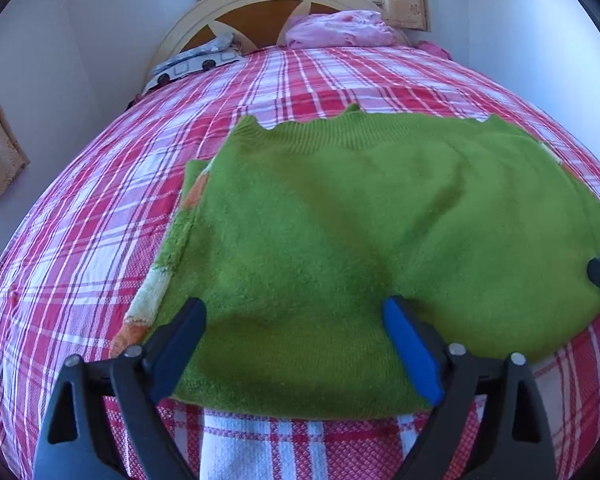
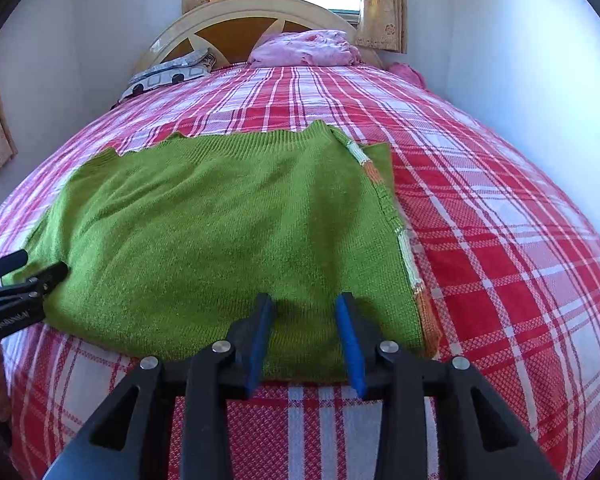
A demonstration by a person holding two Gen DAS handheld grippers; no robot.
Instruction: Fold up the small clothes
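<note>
Hovering at the near hem, the left gripper spreads wide and the right gripper narrower, both holding nothing. A green knitted sweater lies flat directly ahead on the plaid bedspread, stretching side to side between them, ribbed edge farthest, headboard beyond.

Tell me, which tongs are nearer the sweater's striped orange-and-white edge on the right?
Right tongs, over the green sweater just beside that striped edge. Left tongs are toward the opposite side.
</note>
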